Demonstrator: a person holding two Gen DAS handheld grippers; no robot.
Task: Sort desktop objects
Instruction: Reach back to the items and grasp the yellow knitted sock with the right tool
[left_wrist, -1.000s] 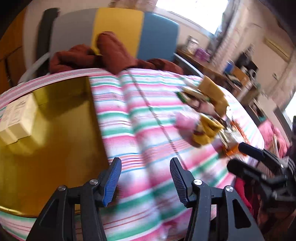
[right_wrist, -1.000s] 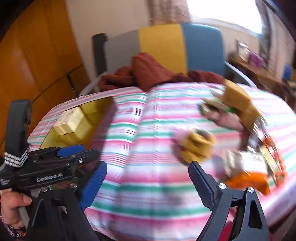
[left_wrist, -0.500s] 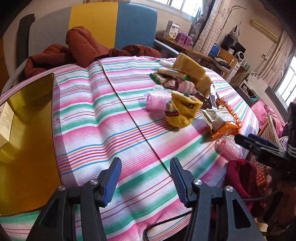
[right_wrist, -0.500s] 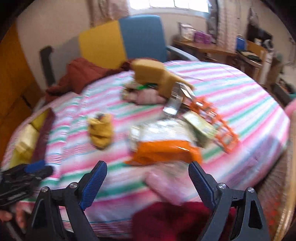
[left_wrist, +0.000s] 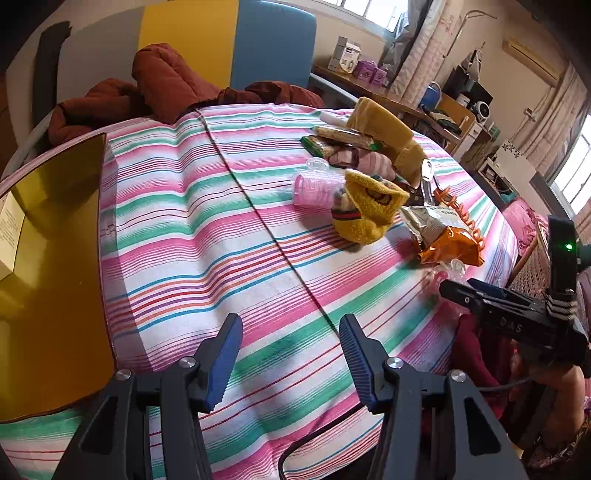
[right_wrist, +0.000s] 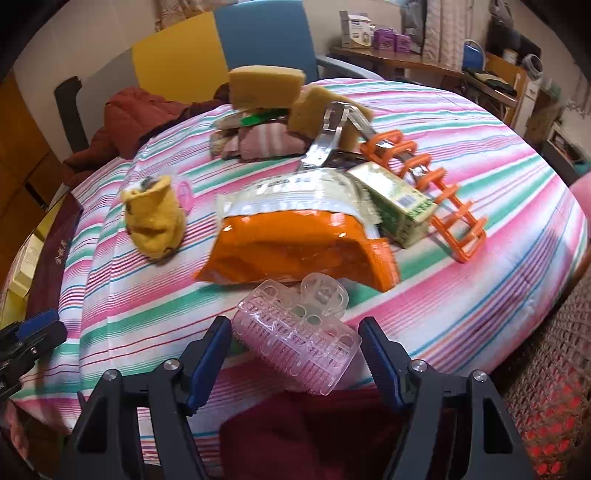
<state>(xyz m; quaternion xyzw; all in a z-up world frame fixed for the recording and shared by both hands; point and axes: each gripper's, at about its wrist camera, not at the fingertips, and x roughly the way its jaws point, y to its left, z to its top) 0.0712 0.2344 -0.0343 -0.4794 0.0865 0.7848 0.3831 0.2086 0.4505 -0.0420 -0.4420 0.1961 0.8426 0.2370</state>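
Right gripper (right_wrist: 295, 345) closing round pink roller (right_wrist: 299, 341) at cloth (right_wrist: 461, 302) edge, pads not yet pressing, lined up for sorting; left gripper (left_wrist: 291, 350) parted, empty, waiting near gold box (left_wrist: 48, 277).

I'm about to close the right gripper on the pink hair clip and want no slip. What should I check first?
1. Pink hair clip sits between the right gripper fingers: ok.
2. Jaws have just been closing; pads touching the clip: cannot tell.
3. Clip lies square to the pads: not ok, it is skewed.
4. Orange snack bag clear of the fingers: ok.
5. Left gripper empty and out of the way: ok.
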